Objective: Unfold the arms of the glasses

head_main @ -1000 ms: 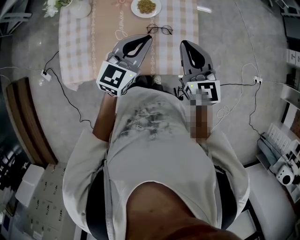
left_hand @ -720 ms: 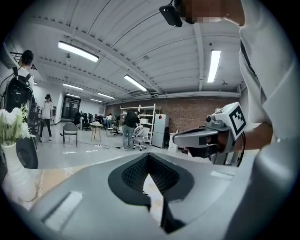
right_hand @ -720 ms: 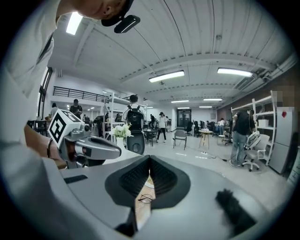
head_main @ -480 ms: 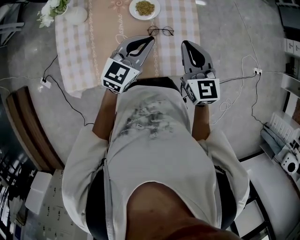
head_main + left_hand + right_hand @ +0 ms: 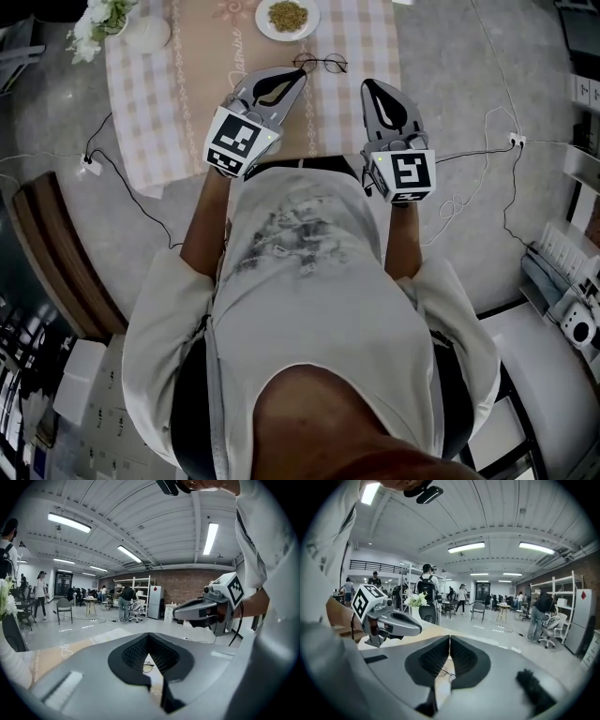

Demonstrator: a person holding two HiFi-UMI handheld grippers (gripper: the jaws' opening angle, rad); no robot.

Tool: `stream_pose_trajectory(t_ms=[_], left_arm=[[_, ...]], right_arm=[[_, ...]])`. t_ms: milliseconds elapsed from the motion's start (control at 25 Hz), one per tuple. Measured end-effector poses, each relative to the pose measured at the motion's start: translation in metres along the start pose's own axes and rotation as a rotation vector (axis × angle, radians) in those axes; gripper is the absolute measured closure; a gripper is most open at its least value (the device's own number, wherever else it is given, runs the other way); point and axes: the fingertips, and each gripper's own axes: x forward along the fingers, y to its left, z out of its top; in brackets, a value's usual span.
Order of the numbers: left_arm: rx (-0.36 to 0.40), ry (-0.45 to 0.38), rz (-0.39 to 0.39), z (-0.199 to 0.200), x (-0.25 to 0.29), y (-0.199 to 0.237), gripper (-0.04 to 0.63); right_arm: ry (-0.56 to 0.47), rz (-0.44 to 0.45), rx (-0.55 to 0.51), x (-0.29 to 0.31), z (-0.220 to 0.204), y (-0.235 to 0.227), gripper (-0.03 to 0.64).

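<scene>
Head view first: over the last second both tools have dipped and crept in above the near edge of the checked cloth (image 5: 141,103). The left gripper (image 5: 302,73) angles inward and the right gripper (image 5: 367,84) points straight ahead. That narrows the gap to the glasses (image 5: 320,63), which lie just ahead of both sets of jaw tips. They sit a touch to the right of the left tip and off to the left of the right one. Nothing is touching them yet, so I'd call this the approach, with the unfolding itself not begun.

Now the jaws. Left gripper view shows its ribbed pads (image 5: 133,653) pressed together at the tip with nothing caught. Right gripper view shows the same, closed and empty. By my reckoning they must part before either can take an arm.

As for the glasses, they're thin dark wire with round lenses, resting on the cloth and peeking through the slot under the left jaws (image 5: 147,666). The arms look tucked in behind the front, but at this size I can't be sure.
</scene>
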Motion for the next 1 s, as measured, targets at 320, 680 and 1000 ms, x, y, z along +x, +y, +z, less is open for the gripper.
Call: stream_pose_trajectory(t_ms=[320, 680, 1000], left_arm=[[0.003, 0.056, -0.005, -0.018, 0.017, 0.009, 0.584], [0.010, 0.115, -0.021, -0.039, 0.035, 0.020, 0.584], [0.007, 0.160, -0.050, -0.055, 0.050, 0.025, 0.575]], right_arm=[[0.049, 0.045, -0.002, 0.023, -0.018, -0.007, 0.598], [0.104, 0.068, -0.017, 0.045, -0.039, -0.013, 0.598], [0.147, 0.074, -0.021, 0.056, -0.057, -0.018, 0.598]])
